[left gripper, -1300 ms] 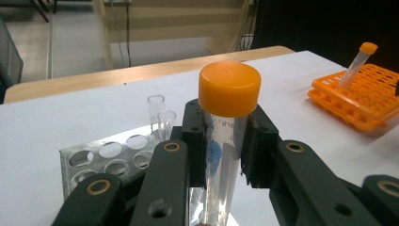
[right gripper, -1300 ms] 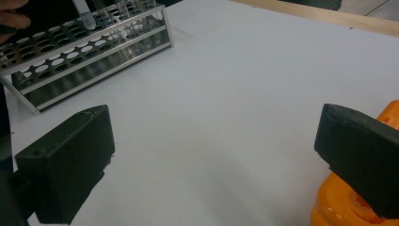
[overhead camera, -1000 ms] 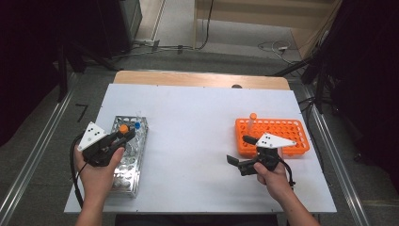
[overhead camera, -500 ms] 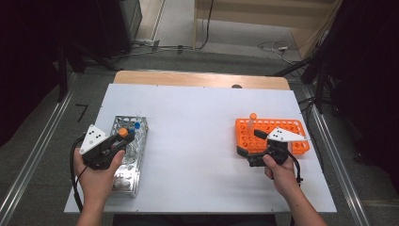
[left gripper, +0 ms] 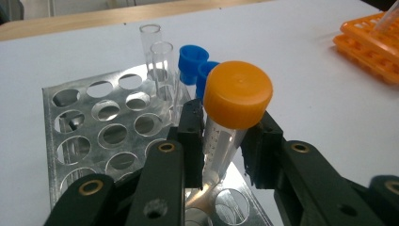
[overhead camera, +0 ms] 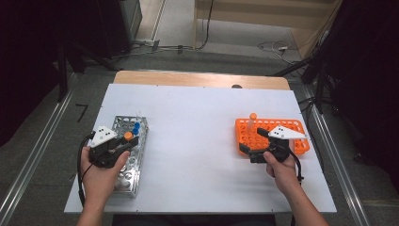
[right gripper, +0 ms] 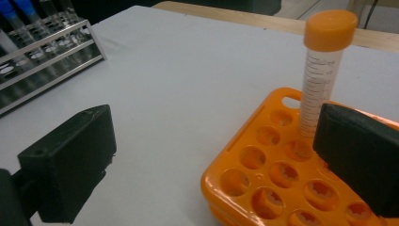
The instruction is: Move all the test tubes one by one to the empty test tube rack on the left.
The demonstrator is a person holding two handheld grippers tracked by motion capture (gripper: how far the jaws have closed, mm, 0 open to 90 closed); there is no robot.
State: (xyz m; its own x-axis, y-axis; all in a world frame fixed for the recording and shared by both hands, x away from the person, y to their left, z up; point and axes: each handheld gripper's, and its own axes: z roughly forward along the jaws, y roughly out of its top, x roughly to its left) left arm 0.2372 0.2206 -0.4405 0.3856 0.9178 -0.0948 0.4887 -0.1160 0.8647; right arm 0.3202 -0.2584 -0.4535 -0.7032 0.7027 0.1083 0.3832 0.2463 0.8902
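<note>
the left gripper [left gripper: 226,146] clamps an orange-capped tube [left gripper: 230,117] over the metal rack [overhead camera: 123,155] near the table's [overhead camera: 197,117] left edge. the tube's long axis runs nearly upright, cap up and leaning slightly right in the left gripper view; its lower end is cut off between the jaws. the right gripper [right gripper: 211,165] hangs released, jaws wide apart, at the orange rack [right gripper: 273,174] by the right edge, where a second orange-capped tube [right gripper: 320,70] stands upright, its foot hidden behind one jaw.

White table top [overhead camera: 197,122], wooden strip [overhead camera: 197,79] behind, perhaps cables [overhead camera: 275,46] on floor.
</note>
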